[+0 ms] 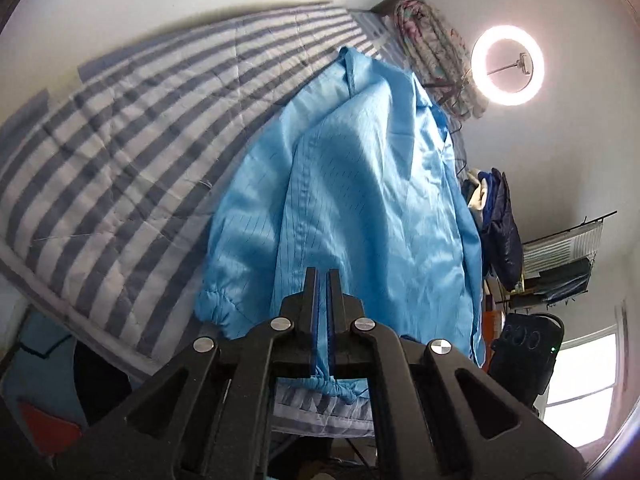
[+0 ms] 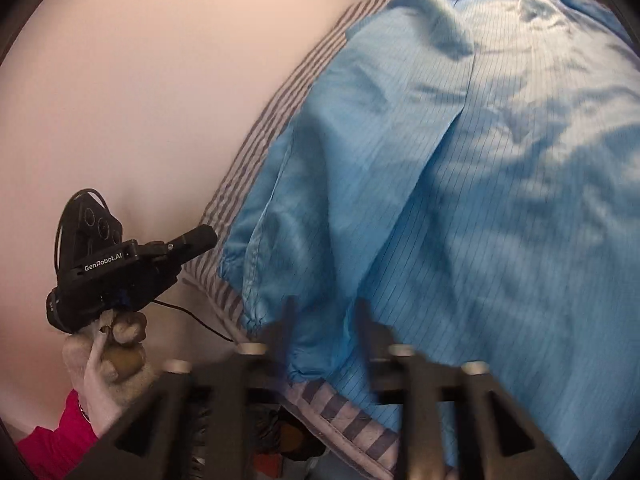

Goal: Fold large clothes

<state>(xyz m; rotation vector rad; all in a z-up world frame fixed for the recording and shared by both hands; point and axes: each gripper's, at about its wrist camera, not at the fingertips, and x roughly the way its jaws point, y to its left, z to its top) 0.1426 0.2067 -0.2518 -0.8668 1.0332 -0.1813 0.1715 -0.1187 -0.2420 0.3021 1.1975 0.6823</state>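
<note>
One blue garment is lying on the striped bed, reaching its near edge. Left gripper fingers are pressing together, holding nothing. Right gripper fingers are standing spread, blurred, over a cuff.

Blue pinstriped garment on striped bedspread

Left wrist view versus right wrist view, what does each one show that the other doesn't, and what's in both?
Only the left wrist view shows the lit ring light, the dark clothes hanging by the wall, the bright window, and the left gripper shut on nothing. Only the right wrist view shows the gloved hand with a red sleeve, and the right gripper with jaws apart over the fabric, blurred. Both show the light blue garment spread on the striped quilt, including an elastic cuff.
</note>
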